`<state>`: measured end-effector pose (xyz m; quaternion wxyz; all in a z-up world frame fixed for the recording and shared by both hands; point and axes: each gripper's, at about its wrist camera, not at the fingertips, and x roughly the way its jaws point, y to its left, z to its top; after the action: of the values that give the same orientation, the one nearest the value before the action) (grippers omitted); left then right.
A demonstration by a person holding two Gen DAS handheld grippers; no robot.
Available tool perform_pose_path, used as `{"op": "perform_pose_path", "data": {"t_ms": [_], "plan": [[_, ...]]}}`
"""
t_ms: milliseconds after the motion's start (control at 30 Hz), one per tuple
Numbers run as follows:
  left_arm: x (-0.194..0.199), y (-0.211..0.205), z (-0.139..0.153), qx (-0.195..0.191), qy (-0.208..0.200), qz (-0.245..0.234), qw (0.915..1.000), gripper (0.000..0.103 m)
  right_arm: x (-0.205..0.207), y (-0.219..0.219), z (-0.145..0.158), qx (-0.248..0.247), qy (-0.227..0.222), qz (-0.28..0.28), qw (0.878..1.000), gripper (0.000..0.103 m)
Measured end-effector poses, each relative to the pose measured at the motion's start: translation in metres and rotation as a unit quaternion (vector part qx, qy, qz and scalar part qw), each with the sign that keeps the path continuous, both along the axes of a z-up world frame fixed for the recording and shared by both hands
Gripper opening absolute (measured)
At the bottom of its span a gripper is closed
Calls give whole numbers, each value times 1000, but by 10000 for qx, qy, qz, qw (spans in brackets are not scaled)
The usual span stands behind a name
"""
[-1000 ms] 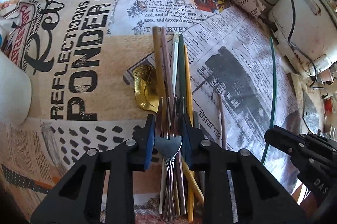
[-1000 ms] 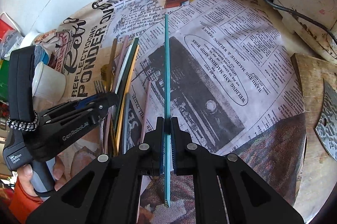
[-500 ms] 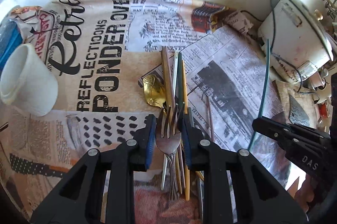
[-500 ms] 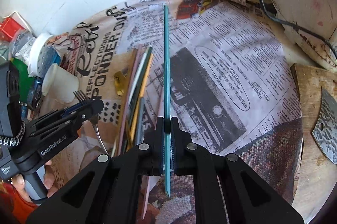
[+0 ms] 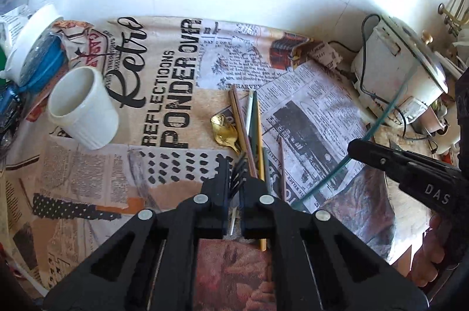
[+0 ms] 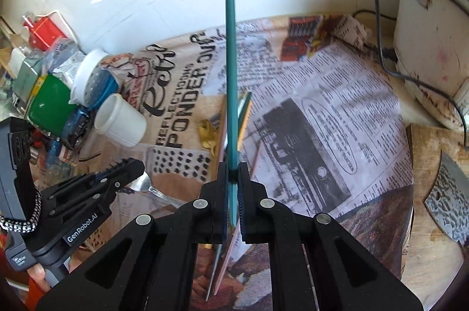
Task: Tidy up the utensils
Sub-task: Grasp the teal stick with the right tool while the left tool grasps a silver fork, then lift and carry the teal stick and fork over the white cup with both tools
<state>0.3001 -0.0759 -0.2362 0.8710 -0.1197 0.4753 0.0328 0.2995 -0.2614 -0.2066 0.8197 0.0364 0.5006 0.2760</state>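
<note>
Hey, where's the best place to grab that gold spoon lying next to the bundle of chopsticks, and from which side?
Take the shiny gold spoon by its bowl rim, coming down from above on its left, open side. Its handle runs under the bundle of chopsticks lying along its right, so it is probably too crowded to pinch there. The bowl lies clear on the newspaper-print cloth.
</note>
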Motion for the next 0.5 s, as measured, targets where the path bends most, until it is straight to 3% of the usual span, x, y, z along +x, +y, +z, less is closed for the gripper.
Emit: {"op": "perform_pose_path", "data": {"t_ms": [500], "plan": [[-30, 43, 43, -73, -606, 96, 9981, 1, -17, 38, 38, 96, -490, 31, 9987, 5]]}}
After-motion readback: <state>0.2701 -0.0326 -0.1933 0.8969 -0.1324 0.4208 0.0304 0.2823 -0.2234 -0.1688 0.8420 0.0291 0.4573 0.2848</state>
